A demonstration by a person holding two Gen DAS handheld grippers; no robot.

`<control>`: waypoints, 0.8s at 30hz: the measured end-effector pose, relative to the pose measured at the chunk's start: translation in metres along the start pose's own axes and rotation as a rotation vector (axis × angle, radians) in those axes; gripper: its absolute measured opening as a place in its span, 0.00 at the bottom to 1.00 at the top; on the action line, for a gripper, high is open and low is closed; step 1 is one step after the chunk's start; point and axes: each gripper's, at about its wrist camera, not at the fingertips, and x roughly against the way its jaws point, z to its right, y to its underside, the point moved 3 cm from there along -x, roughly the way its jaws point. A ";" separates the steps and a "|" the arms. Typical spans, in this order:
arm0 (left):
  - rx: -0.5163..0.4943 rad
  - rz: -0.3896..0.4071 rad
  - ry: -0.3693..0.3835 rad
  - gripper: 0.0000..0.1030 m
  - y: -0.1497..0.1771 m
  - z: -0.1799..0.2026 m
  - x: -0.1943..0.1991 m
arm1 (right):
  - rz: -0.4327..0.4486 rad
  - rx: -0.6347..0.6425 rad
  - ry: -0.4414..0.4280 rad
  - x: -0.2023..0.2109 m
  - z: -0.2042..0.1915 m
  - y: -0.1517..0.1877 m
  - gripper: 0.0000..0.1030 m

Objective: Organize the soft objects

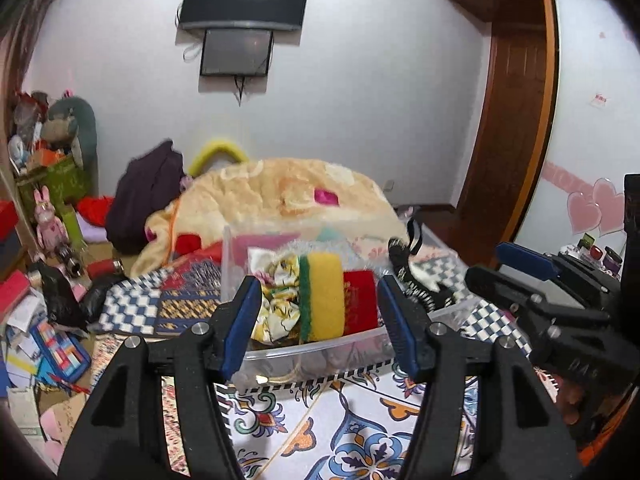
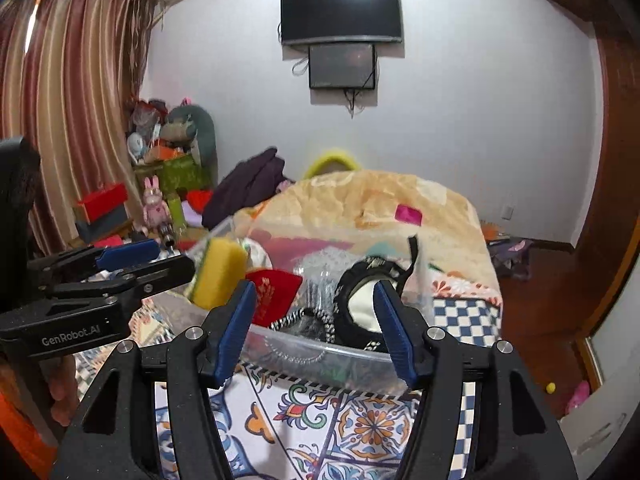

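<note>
A clear plastic bin [image 1: 320, 354] sits on the patterned bedspread and holds soft things: a yellow and green sponge [image 1: 322, 296], a red pouch [image 1: 360, 300], a floral cloth [image 1: 276, 300] and a black-and-white fabric piece [image 1: 412, 276]. My left gripper [image 1: 318, 328] is open and empty, just before the bin's near wall. In the right wrist view the bin [image 2: 320, 354], sponge [image 2: 218, 272], red pouch [image 2: 272, 292] and black-and-white piece [image 2: 360, 304] show. My right gripper [image 2: 316, 332] is open and empty at the bin's near rim.
A beige fleece blanket [image 1: 280, 192] is heaped behind the bin. A dark purple garment [image 1: 144, 196] and plush toys [image 1: 68, 128] lie far left. Cluttered papers and boxes [image 1: 44, 344] sit left of the bed. A wooden door [image 1: 508, 128] stands to the right.
</note>
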 end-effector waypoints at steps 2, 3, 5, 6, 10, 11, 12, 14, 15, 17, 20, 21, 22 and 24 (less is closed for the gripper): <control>-0.007 0.037 0.003 0.58 -0.005 0.004 0.017 | 0.029 -0.005 -0.002 0.013 0.000 -0.005 0.56; -0.008 0.049 0.005 0.58 -0.007 0.007 0.023 | 0.047 -0.006 -0.002 0.021 0.000 -0.007 0.56; -0.014 0.084 0.005 0.58 -0.012 0.011 0.040 | 0.074 -0.009 -0.006 0.032 -0.001 -0.011 0.57; -0.017 0.095 0.005 0.58 -0.014 0.012 0.045 | 0.091 -0.012 -0.008 0.040 -0.001 -0.013 0.58; -0.031 0.155 0.002 0.64 -0.021 0.021 0.070 | 0.138 -0.018 -0.016 0.060 -0.003 -0.018 0.65; -0.036 0.172 0.002 0.65 -0.022 0.024 0.078 | 0.147 -0.018 -0.014 0.064 -0.004 -0.018 0.66; -0.039 0.179 0.003 0.65 -0.022 0.025 0.081 | 0.155 -0.017 -0.013 0.068 -0.005 -0.018 0.66; -0.048 0.196 0.005 0.68 -0.023 0.030 0.091 | 0.167 -0.021 -0.014 0.074 -0.006 -0.018 0.68; -0.051 0.203 0.007 0.70 -0.023 0.031 0.095 | 0.175 -0.023 -0.016 0.077 -0.006 -0.018 0.70; -0.057 0.216 0.010 0.76 -0.023 0.035 0.102 | 0.189 -0.027 -0.016 0.084 -0.007 -0.017 0.76; -0.065 0.230 0.012 0.82 -0.023 0.039 0.109 | 0.204 -0.025 -0.008 0.090 -0.008 -0.015 0.79; -0.065 0.234 0.014 0.85 -0.023 0.040 0.112 | 0.208 -0.021 -0.006 0.091 -0.009 -0.015 0.80; -0.064 0.239 0.016 0.90 -0.023 0.040 0.114 | 0.211 -0.019 -0.005 0.092 -0.010 -0.014 0.80; -0.063 0.245 0.018 0.94 -0.022 0.041 0.117 | 0.217 -0.017 -0.002 0.093 -0.011 -0.014 0.82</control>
